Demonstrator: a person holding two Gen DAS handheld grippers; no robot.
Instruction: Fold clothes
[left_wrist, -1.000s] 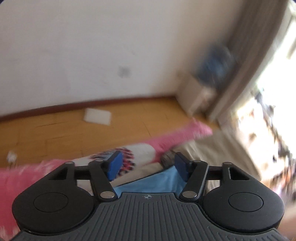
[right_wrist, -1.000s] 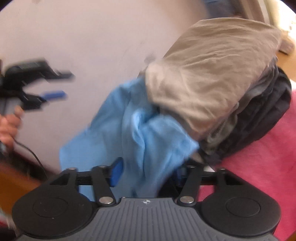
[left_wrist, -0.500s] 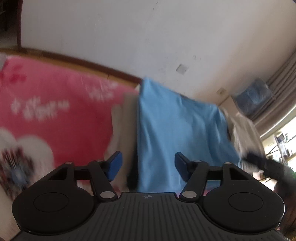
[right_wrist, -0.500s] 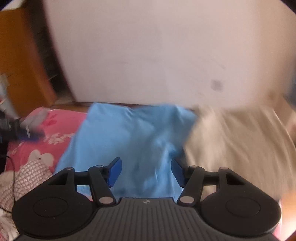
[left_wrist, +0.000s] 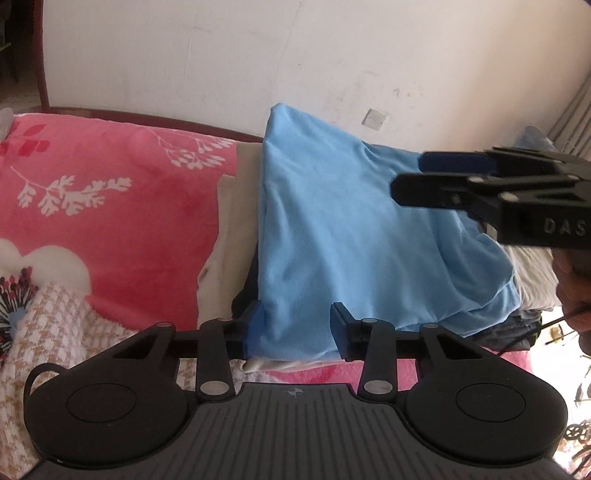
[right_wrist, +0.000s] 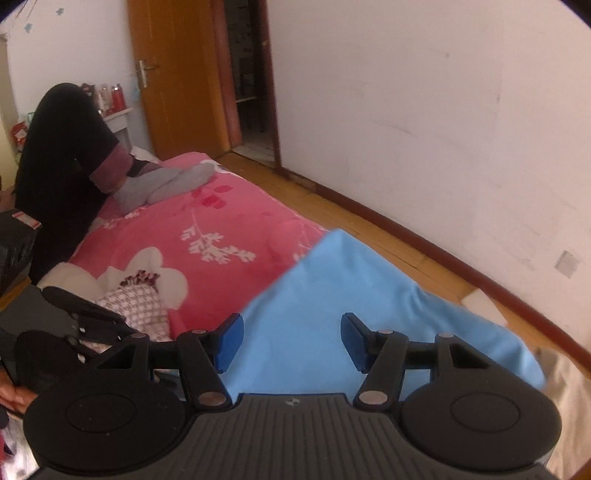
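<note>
Both tools work the blue shirt (left_wrist: 343, 236), draped atop the clothes pile on the pink blanket (left_wrist: 110, 206). I'm closing my left gripper (left_wrist: 295, 330) around its near hem to lift it; my right gripper (right_wrist: 291, 341) hovers unclenched above.

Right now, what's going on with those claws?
Left gripper closing around light blue garment, not yet clamped. Right gripper open above it. Nothing in the way.

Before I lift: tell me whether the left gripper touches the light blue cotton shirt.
Touching. In the left wrist view, the closing left gripper has the light blue shirt edge between its jaws, cloth against the blue pad.
</note>
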